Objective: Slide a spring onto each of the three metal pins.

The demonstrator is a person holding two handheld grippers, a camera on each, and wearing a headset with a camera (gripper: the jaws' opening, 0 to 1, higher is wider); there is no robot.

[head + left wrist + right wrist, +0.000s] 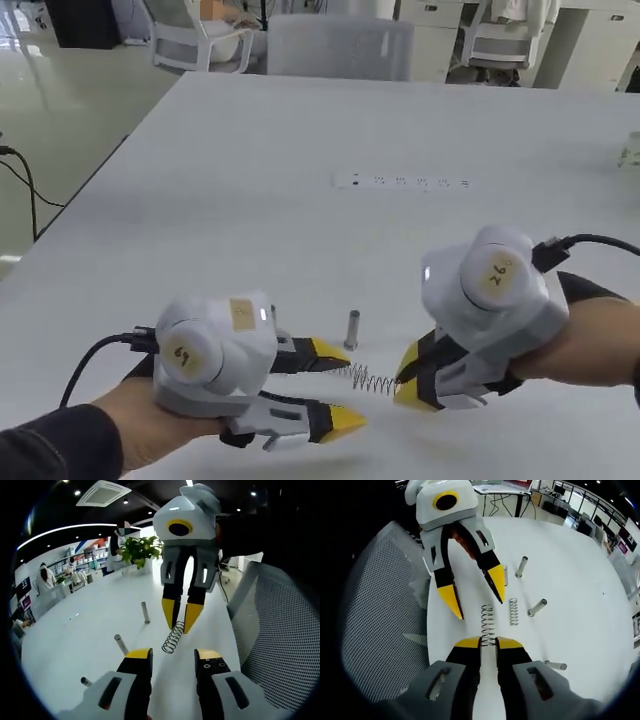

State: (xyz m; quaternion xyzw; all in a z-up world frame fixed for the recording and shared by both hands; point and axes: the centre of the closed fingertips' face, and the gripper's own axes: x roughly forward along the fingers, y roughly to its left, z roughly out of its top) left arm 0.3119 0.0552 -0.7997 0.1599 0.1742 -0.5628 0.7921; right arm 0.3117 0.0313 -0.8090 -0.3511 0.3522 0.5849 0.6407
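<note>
right gripper (488, 641) clenched on one end of a spring (487, 622); left gripper (173, 654) released, near its other end; a pin (352, 328) stands just beyond.

White table (250, 150), three metal pins (521, 566) standing on it, two loose springs (513, 611), a power strip (400, 182)

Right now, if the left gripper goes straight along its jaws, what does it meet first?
Likely the free end of the spring, held by the right gripper just beyond; depth is unclear.
</note>
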